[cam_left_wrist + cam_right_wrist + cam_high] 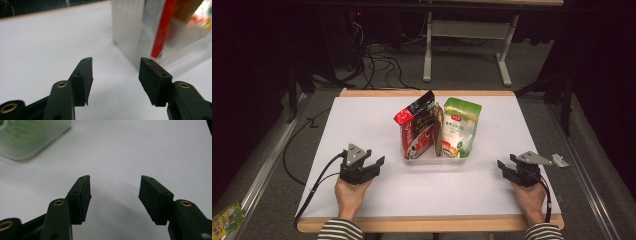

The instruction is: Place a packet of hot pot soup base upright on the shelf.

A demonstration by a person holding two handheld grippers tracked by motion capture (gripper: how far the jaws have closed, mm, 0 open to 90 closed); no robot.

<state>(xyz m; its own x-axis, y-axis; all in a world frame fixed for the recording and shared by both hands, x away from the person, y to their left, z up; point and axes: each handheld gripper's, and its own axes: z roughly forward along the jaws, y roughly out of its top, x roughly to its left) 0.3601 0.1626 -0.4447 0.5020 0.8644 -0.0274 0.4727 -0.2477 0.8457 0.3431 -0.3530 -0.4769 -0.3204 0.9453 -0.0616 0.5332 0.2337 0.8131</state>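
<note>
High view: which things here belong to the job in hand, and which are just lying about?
Part of the job:
- clear bin mid-table
- red and black packet standing in it
- green and white pouch standing in it
- left gripper and right gripper, both open and empty

Lying about:
- yellow-green wrapper on the floor
- cables behind the table

Clear plastic bin [432,160], centre of frame, on white tabletop. Red-black snack bag [416,131] upright in left part, top leaning right. Brown packet [438,131] wedged in middle. Green-white pouch [459,127] upright at right, touching brown packet.
</note>
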